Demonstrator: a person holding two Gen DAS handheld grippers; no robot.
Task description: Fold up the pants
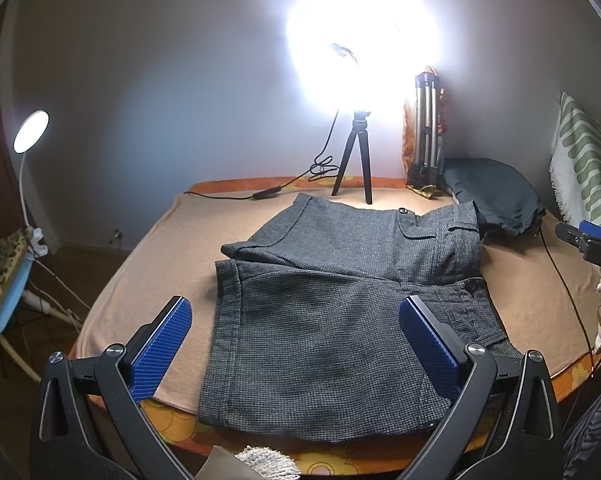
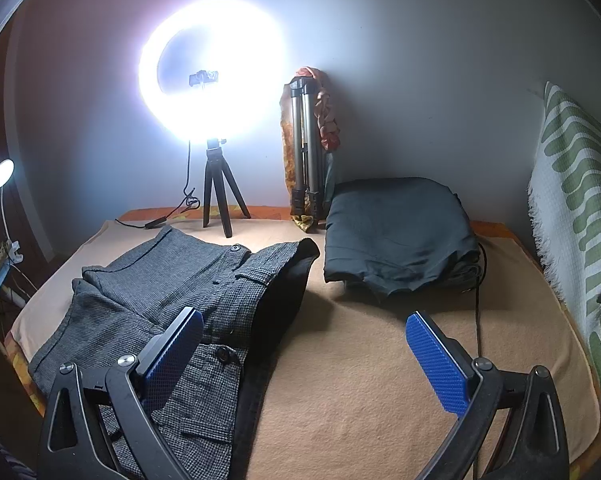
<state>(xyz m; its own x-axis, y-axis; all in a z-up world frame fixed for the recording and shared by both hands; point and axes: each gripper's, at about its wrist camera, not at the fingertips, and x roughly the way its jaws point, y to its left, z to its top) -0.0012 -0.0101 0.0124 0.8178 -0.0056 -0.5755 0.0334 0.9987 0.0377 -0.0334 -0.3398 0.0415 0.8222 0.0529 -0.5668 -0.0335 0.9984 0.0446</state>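
Grey checked shorts (image 1: 340, 300) lie spread flat on the tan blanket (image 1: 148, 264), legs to the left, waistband with buttons to the right. My left gripper (image 1: 296, 332) is open and empty, above the near leg. In the right wrist view the shorts (image 2: 172, 292) lie at the left, their dark waistband lining showing. My right gripper (image 2: 304, 352) is open and empty, its left finger (image 2: 172, 352) over the waistband and its right finger over the bare blanket (image 2: 360, 380). The right gripper also shows at the right edge of the left wrist view (image 1: 588, 240).
A ring light on a small tripod (image 1: 356, 160) stands at the back with its cable (image 1: 236, 196) on the blanket. A folded tripod (image 1: 424, 128) leans on the wall. A folded dark garment (image 2: 396, 232) lies at the back right, a cable (image 2: 478, 300) beside it. A green-patterned cloth (image 2: 572, 208) hangs at the right.
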